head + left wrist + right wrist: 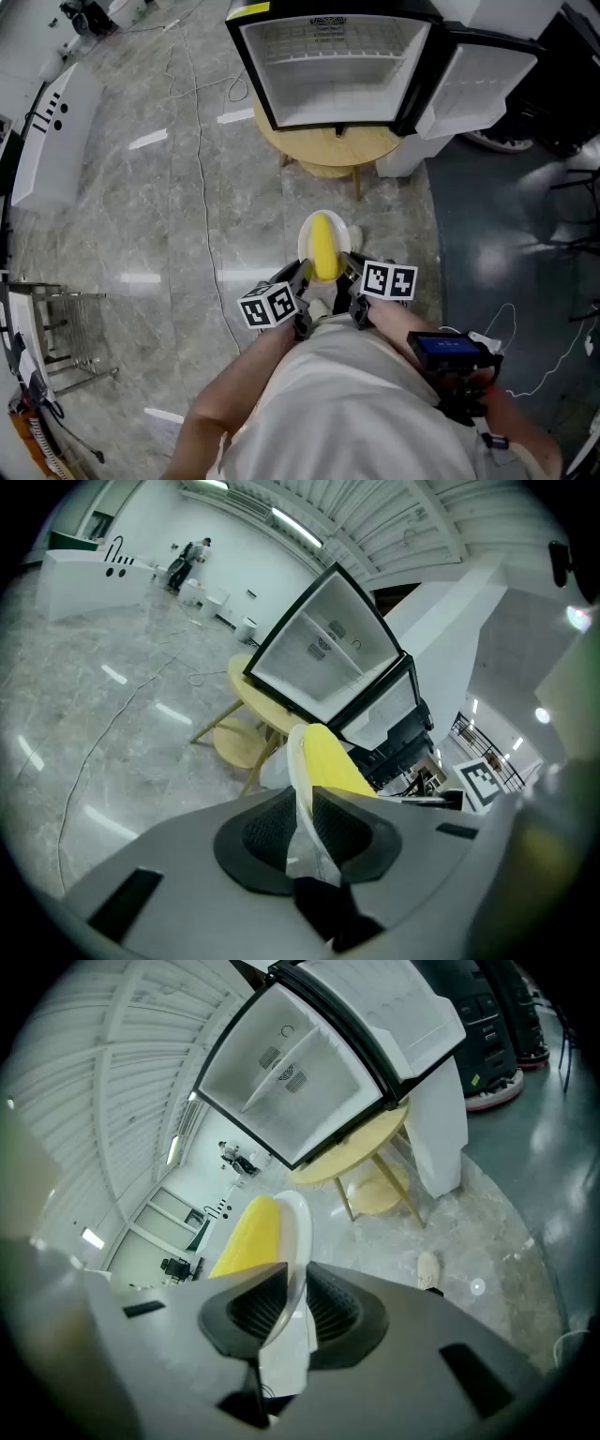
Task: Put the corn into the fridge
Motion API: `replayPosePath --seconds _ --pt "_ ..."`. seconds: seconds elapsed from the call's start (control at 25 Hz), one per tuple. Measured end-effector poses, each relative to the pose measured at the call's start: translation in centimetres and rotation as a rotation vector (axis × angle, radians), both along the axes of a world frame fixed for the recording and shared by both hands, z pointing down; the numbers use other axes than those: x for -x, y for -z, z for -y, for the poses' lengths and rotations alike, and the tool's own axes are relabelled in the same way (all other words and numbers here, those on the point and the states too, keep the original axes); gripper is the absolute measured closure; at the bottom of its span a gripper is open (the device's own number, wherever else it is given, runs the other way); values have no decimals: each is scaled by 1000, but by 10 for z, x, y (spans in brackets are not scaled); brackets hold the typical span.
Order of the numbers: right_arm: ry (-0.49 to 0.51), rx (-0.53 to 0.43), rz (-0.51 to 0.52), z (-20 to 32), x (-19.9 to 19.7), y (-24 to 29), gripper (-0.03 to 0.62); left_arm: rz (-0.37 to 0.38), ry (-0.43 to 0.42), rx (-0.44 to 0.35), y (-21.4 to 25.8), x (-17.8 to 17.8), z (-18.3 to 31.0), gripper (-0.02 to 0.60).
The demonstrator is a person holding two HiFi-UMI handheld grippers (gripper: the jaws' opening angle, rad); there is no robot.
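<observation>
A yellow corn cob (323, 246) lies on a small white plate (345, 234) held in the air in front of me. My left gripper (302, 281) is shut on the plate's left rim and my right gripper (349, 272) on its right rim. In the left gripper view the plate rim (298, 761) sits pinched in the left gripper (305, 832), with the corn (333, 761) just beyond. The right gripper view shows the right gripper (292, 1307) clamping the plate (295, 1232) beside the corn (248, 1237). The small fridge (333, 66) stands ahead with its inside showing.
The fridge rests on a round wooden table (328, 150), its door (478, 80) swung out to the right. A cable (197, 141) runs across the marble floor on the left. A white counter (47, 131) and a metal rack (56, 328) stand at the far left.
</observation>
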State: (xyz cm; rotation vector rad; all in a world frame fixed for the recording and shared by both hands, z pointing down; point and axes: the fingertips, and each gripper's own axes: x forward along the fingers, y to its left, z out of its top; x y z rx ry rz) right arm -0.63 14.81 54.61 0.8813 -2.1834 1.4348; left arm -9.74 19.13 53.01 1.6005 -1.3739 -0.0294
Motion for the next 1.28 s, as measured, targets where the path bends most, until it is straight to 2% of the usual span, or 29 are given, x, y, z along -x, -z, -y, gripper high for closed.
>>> replayPosePath --seconds 0.28,0.44,0.64,0.84,1.28 --pt "29 -81 8 -37 -19 17 531 -4 17 -16 8 -20 -42 520" --pt "24 -115 -2 -41 -26 27 531 10 3 -29 15 -27 -49 520" --pt "42 -147 10 -27 -13 34 530 36 4 -60 26 -14 -34 520" --pt "46 -154 13 -23 -22 37 530 42 -11 -62 26 -26 -31 518" --pt "22 -135 11 -26 -26 34 531 28 -30 -65 21 -26 -30 518"
